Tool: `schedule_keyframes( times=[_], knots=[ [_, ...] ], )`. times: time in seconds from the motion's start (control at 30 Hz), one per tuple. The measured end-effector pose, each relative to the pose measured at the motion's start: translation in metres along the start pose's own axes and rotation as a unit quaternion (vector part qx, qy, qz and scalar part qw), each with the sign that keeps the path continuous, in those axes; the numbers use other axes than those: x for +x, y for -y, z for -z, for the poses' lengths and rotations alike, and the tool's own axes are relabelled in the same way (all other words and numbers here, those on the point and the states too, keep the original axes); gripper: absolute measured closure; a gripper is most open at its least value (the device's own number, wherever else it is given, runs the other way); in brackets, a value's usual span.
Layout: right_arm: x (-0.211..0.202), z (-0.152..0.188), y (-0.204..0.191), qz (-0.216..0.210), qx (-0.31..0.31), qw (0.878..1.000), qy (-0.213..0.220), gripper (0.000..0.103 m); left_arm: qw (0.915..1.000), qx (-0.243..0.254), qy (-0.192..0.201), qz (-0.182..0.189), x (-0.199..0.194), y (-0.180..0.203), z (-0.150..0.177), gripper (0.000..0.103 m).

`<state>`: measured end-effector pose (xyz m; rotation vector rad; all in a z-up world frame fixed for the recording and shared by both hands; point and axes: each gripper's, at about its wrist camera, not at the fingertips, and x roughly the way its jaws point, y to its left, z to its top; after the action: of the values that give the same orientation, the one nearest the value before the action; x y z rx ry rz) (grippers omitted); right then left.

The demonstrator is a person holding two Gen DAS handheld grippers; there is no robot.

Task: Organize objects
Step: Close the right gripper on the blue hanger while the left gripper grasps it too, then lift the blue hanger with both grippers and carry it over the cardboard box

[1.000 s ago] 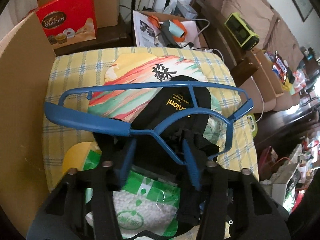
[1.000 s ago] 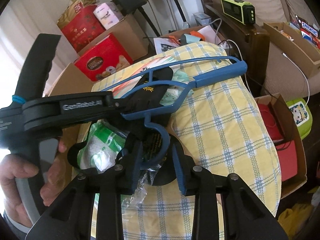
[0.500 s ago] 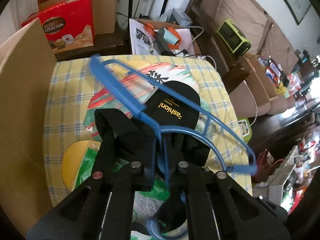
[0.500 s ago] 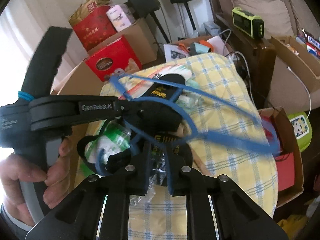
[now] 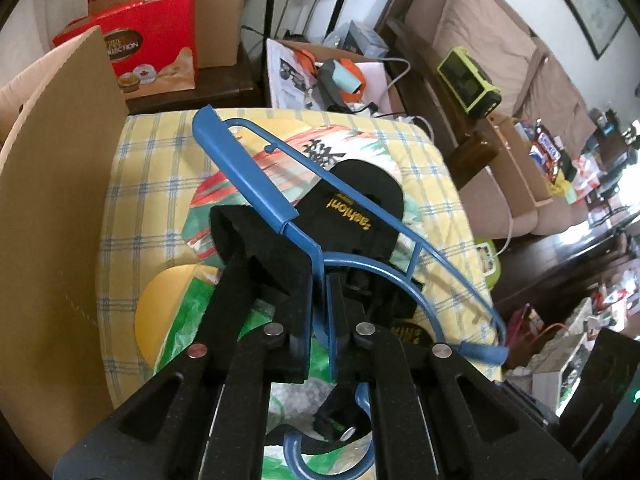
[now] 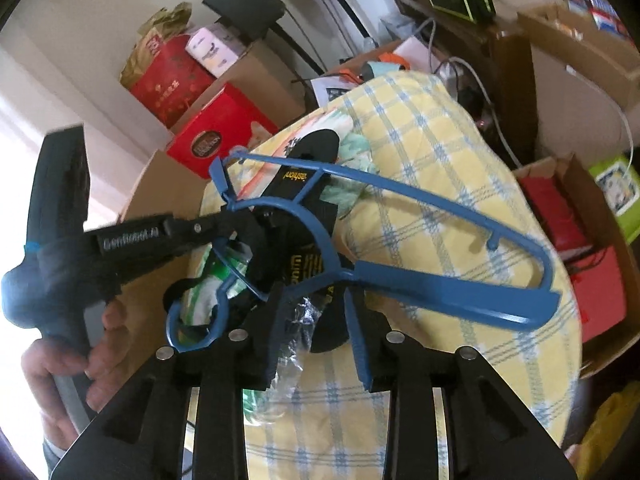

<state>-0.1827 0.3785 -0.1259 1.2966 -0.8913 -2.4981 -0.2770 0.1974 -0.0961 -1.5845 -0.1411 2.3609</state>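
Hanger [image 5: 256, 184], blue metal w/ a flat padded shoulder bar, is held up over a yellow-checked cushion [image 5: 140, 184]. Left gripper [image 5: 320, 304] pinches its neck: jaws pressed together on the thin blue stem just below where the arms fork. In the right-wrist view the same hanger [image 6: 452, 292] stretches across the frame, hook [image 6: 192, 328] curling down at lower left, next to the left gripper body [image 6: 132, 240], which a bare hand [image 6: 80, 360] grips by the handle. Right gripper [image 6: 316, 312] has jaws spread, w/ the hanger's shoulder bar passing just above and between the tips; can't tell if either finger touches it.

On the cushion, under the hanger: a black insole [image 5: 360, 208] w/ gold lettering, a colourful printed sheet [image 5: 280, 160] w/ a black character, a green-and-white plastic bag [image 5: 188, 320]. Cardboard panel [image 5: 52, 200] stands along the cushion's left side. Behind it, a red chocolate box [image 5: 156, 56]. Further right, a lime-green radio [image 5: 468, 80] near a beige sofa [image 5: 500, 40].
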Motion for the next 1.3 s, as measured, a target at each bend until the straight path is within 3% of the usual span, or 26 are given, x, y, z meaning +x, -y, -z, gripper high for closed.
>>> schedule_keyframes(
  times=[0.2,0.4,0.57,0.9,1.13,1.3],
  knots=[
    [0.005,-0.004,0.008,-0.035,0.042,0.998,0.001,0.064,1.0,-0.002,-0.004,0.005,0.001,-0.002,0.008,0.096],
    [0.016,-0.004,0.01,-0.02,0.049,0.999,-0.013,0.065,0.9999,-0.002,-0.008,0.011,0.002,-0.003,0.013,0.095],
    [0.002,-0.003,-0.005,0.001,0.008,1.0,0.009,0.073,0.9997,-0.004,0.0,0.024,-0.006,-0.005,0.016,0.097],
    [-0.049,-0.008,-0.06,0.014,-0.071,0.996,0.059,0.075,0.9958,-0.005,0.061,0.068,-0.075,-0.009,0.02,0.096],
    [-0.071,-0.006,-0.108,-0.015,-0.111,0.991,0.072,0.075,0.989,-0.016,0.111,0.096,-0.138,-0.032,0.027,0.096],
    [-0.069,0.001,-0.141,-0.033,-0.14,0.987,0.066,0.075,0.986,-0.023,0.138,0.09,-0.169,-0.057,0.037,0.095]
  ],
)
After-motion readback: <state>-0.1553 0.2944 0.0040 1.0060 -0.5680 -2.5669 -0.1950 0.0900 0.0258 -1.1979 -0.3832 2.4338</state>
